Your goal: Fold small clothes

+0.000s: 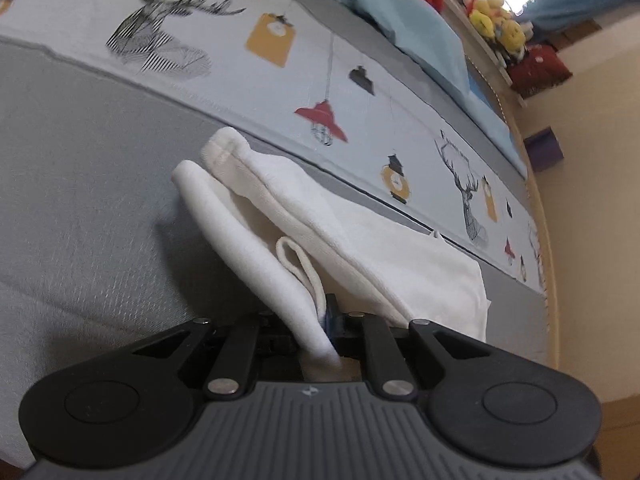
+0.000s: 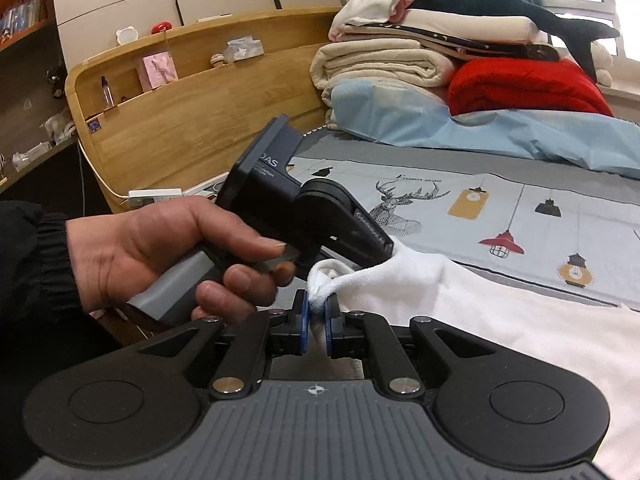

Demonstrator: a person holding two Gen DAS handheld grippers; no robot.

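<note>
Both grippers are pinching the white garment (image 2: 460, 300) now, one at each end of the same edge, with the rest of it spread on the bed (image 1: 80, 200). The left gripper (image 1: 326, 320) has its jaws nearly together on a soft fold, a looped drawstring (image 1: 298, 264) dangling just above the pinch. In the right wrist view the right gripper (image 2: 316, 316) is narrow too, blue pads (image 2: 330, 320) squeezing a bunched white corner, and the person's hand (image 2: 160, 252) is wrapped round the other tool's handle just beside it.

My read: this is the lift before the fold. To do it well, keep the two corners level and the edge taut between them, then carry it across so edge meets edge without dragging the lower layer.

The cloth looks like thick, fleecy cotton knit, limp and heavy, with a stitched hem (image 1: 224, 148). It will sag in the middle. The printed sheet (image 2: 520, 216) beneath is smooth and flat, so sliding is likely.
</note>
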